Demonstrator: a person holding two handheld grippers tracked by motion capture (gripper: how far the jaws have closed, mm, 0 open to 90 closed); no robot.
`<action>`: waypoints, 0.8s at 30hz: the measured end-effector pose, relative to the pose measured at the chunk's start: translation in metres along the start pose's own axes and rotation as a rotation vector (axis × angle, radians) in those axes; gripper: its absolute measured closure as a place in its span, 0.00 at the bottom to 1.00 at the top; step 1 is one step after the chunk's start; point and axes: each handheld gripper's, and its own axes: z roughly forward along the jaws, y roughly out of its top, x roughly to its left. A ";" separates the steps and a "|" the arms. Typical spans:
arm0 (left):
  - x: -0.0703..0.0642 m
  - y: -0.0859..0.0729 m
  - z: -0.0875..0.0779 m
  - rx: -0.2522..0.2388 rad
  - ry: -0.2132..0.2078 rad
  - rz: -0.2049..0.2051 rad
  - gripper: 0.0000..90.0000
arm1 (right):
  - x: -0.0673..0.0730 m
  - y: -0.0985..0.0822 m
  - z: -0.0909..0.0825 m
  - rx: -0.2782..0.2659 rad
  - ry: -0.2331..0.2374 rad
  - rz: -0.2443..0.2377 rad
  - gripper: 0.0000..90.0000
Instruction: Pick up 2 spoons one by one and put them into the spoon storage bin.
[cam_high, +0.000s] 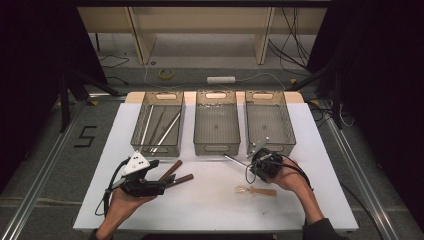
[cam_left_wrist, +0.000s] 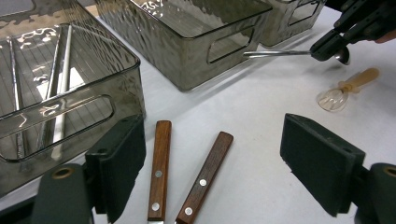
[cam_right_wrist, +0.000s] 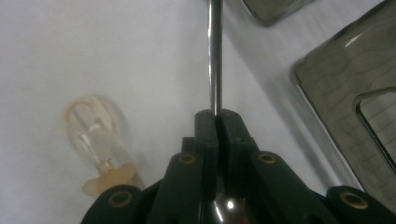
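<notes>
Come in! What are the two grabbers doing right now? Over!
Right hand-held gripper shut on metal spoon. Left hand-held gripper open over two wooden-handled knives. Plastic spoon lying nearby, nothing blocking.

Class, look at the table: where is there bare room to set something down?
Free: the white mat between the wooden-handled knives and plastic spoon, plus its near edge. The middle bin is empty. Crowded: the left bin with utensils.

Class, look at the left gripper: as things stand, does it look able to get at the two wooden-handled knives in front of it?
Probably yes. The left gripper is open, and the two wooden-handled knives lie flat on bare table between its jaws; the nearest bin sits off to the side.
</notes>
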 end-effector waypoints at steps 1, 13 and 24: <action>0.000 0.000 0.000 -0.002 0.000 -0.002 0.24 | 0.000 0.000 -0.002 -0.006 0.010 0.001 0.97; 0.001 0.000 0.000 -0.018 0.004 -0.012 0.24 | 0.004 0.003 -0.020 -0.090 0.061 0.041 0.97; 0.003 0.000 -0.002 -0.038 -0.002 -0.041 0.24 | 0.000 0.013 -0.036 -0.179 0.071 0.083 0.97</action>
